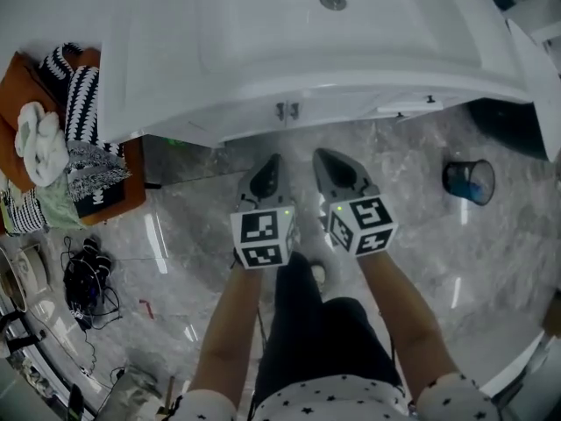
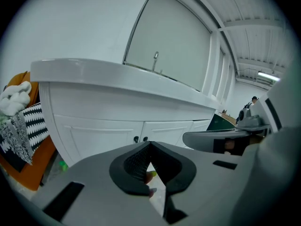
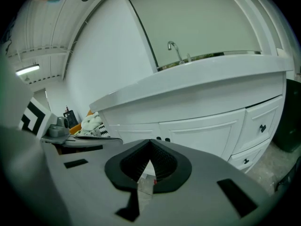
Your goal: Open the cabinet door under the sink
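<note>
A glossy grey marble-tiled floor (image 1: pixel 193 235) spreads below a white moulded sink (image 1: pixel 263 33). The pair of white panelled cabinet doors (image 3: pixel 207 131) under the sink stands shut, with two dark knobs (image 1: pixel 287 110) side by side at the middle. The left claw (image 1: pixel 272 160) and right claw (image 1: pixel 323 154) hover near those knobs without touching them, each pressed together on nothing. A dark blue waste bin (image 1: pixel 469 181) stands at the right. At the left, an orange seat (image 1: pixel 19 90) is heaped with black-and-white knitwear (image 1: pixel 79 103).

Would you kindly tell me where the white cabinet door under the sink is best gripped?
By its small dark knob beside the centre seam, approached straight from the front: it alone stands proud of the flat white door panel.
</note>
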`<state>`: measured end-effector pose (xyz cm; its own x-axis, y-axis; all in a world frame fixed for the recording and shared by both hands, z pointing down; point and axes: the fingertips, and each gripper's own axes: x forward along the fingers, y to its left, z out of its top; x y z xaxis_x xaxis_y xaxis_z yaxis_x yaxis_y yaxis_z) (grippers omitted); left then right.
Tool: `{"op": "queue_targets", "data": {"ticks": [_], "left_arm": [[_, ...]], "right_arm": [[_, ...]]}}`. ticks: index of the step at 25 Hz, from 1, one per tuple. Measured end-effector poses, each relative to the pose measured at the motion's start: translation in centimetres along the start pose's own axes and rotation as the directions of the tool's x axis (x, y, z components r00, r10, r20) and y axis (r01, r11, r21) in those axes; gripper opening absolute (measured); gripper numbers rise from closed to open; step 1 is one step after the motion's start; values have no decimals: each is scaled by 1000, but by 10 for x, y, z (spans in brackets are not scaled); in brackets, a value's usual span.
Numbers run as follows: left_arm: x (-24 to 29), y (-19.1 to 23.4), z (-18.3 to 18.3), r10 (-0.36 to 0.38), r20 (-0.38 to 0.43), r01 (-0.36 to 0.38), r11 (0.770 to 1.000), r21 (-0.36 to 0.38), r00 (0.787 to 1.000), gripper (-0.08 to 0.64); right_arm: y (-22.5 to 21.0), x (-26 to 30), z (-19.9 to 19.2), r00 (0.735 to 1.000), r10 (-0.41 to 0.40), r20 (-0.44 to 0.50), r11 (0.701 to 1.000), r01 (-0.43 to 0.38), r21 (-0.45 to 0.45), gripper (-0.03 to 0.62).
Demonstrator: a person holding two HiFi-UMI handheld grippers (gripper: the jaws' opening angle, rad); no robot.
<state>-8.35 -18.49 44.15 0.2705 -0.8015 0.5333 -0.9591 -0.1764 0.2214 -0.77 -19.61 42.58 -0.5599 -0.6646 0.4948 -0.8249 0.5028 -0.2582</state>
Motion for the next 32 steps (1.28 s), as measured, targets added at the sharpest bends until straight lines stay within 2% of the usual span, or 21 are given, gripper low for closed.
{"op": "queue_targets", "data": {"ticks": [12, 21, 32], "left_arm": [[34, 22, -39, 4, -44, -5, 1000, -18, 999, 2], [47, 34, -52, 21, -49, -22, 1000, -21, 999, 2], [47, 46, -67, 36, -73, -37, 999, -21, 997, 2]], "right_arm": [[-32, 71, -31, 999, -30, -33, 1000, 30, -7, 11], [-46, 111, -50, 996, -43, -74, 998, 40, -46, 118], [-56, 147, -62, 994, -65, -92, 996, 59, -67, 127]]}}
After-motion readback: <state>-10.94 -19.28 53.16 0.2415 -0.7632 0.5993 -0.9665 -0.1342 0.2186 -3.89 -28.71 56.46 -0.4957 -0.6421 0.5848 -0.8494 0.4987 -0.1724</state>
